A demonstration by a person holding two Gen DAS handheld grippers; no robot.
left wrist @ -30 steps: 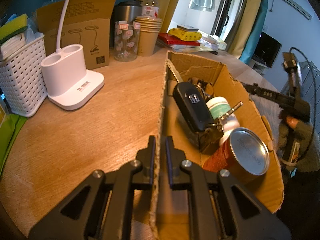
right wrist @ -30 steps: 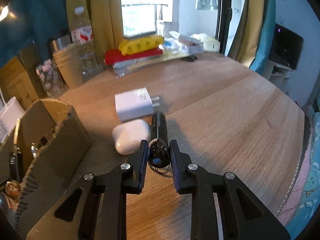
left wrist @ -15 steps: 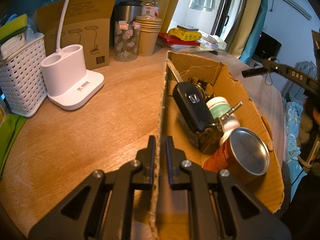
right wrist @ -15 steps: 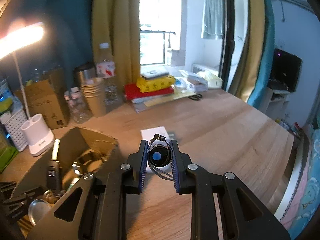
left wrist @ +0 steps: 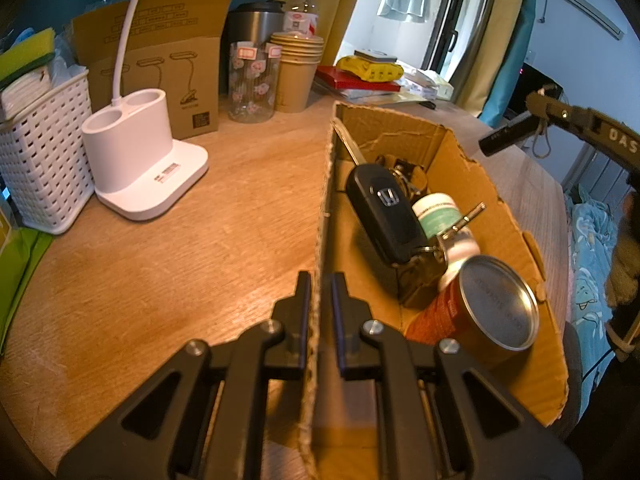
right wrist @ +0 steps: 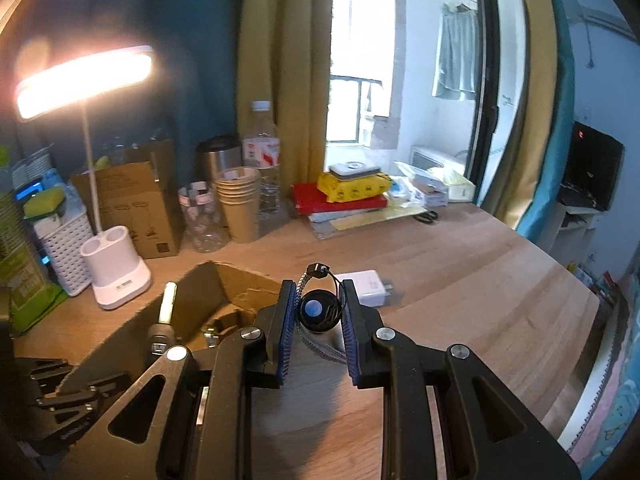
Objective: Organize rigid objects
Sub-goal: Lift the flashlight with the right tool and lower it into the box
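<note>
The left tongs [left wrist: 320,304] are clamping the near wall of the cardboard box [left wrist: 496,200], one finger outside and one inside, pinning it on the wooden surface [left wrist: 180,264]. The right tongs [right wrist: 319,314] are gripping a small black flashlight [right wrist: 318,312] with a cord loop, holding it in the air just beyond the box's far wall. Inside the box a car key [left wrist: 384,212], a white jar [left wrist: 438,214] and a tin can [left wrist: 484,312] are lying together; a white charger [right wrist: 366,282] is sitting on the surface beside the box.
</note>
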